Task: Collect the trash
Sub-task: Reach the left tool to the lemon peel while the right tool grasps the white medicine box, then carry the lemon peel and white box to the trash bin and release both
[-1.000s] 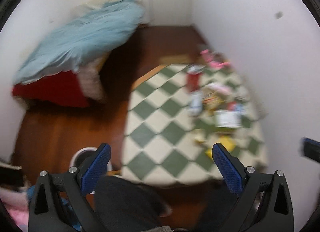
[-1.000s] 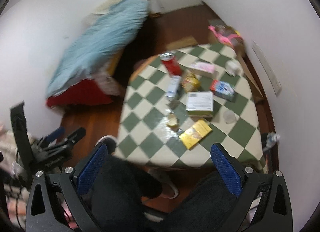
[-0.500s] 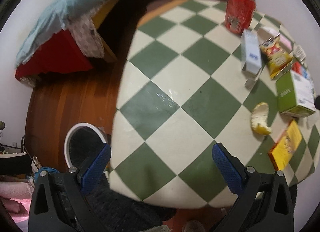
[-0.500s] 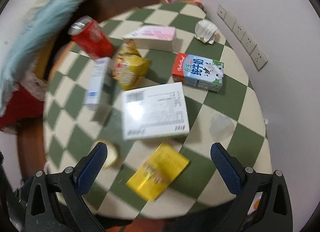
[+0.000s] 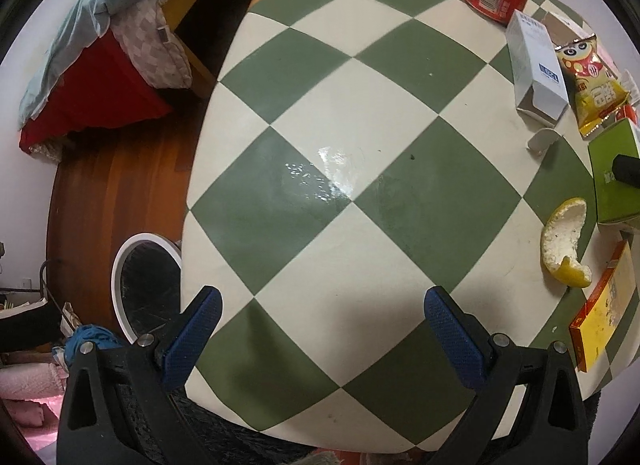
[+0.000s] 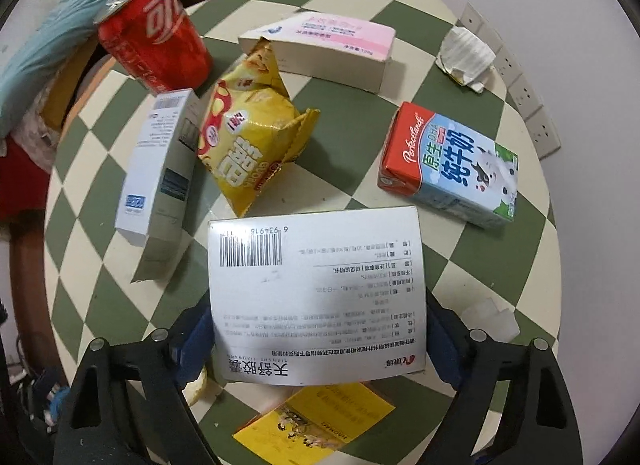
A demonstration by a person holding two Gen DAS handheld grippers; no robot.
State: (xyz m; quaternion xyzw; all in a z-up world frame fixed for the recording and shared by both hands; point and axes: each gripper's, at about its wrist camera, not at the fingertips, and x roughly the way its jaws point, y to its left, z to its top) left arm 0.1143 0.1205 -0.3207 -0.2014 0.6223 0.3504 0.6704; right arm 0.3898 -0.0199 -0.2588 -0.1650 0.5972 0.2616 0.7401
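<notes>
The right gripper [image 6: 320, 345] sits low over the checkered tabletop [image 6: 480, 257], its jaws spread on either side of the white box [image 6: 316, 297] with the barcode — whether the pads actually press its sides, I cannot tell. Around that box: a yellow snack bag [image 6: 248, 137], a red can [image 6: 154, 49], a milk carton [image 6: 452, 165], a pink box [image 6: 320, 45] and a yellow box [image 6: 316, 421] underneath the jaws. The left gripper [image 5: 322, 341] hovers over bare tabletop, jaws wide apart and holding nothing — a white-rimmed bin [image 5: 120, 285] stands on the floor just beside the table edge, and a peel [image 5: 564, 245] lies to the right.
</notes>
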